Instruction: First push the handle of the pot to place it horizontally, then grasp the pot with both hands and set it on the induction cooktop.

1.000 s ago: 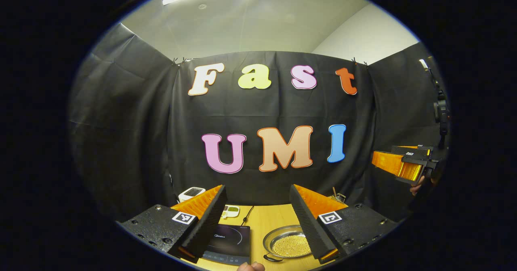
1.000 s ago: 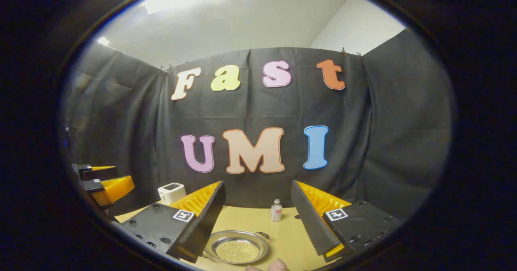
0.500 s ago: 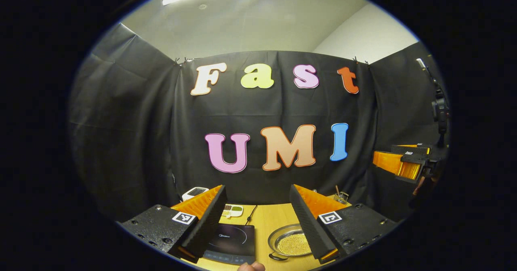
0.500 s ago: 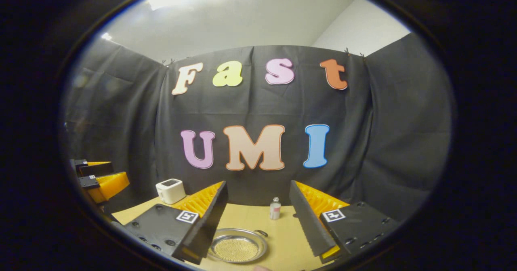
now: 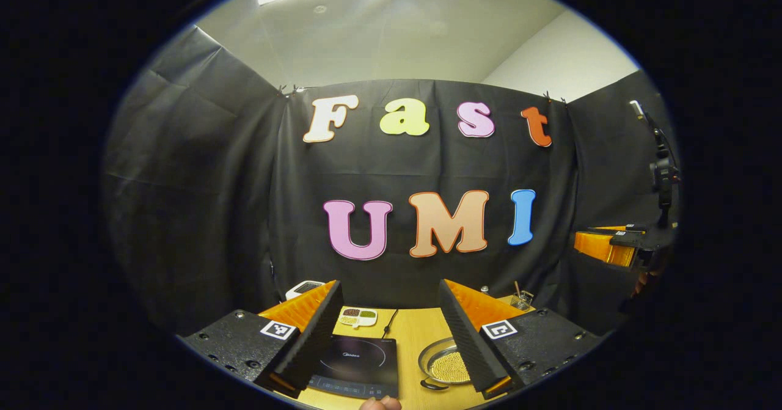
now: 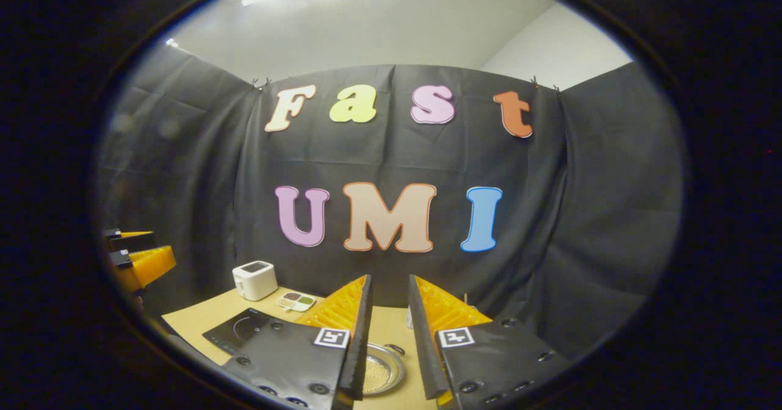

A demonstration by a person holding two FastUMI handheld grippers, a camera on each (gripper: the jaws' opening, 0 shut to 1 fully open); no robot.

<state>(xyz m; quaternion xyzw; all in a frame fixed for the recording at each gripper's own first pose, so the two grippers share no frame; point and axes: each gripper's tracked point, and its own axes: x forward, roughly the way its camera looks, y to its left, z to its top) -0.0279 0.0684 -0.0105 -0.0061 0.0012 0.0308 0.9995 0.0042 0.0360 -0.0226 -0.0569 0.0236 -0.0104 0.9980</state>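
The right tongs (image 6: 389, 336) are being narrowed to a slim gap, grasping nothing, above the shallow round silver metal pot (image 6: 382, 373); a handle push is judged to be being readied. The left tongs (image 5: 388, 330) are being kept spread wide. The pot is lying on the wooden counter (image 5: 412, 336), right of the flat black induction cooktop (image 5: 360, 361), its small loop handles lying diagonally.

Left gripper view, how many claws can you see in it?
2. The left claw is at the bottom with its fingers spread wide; the right claw is farther off at the right edge, higher up.
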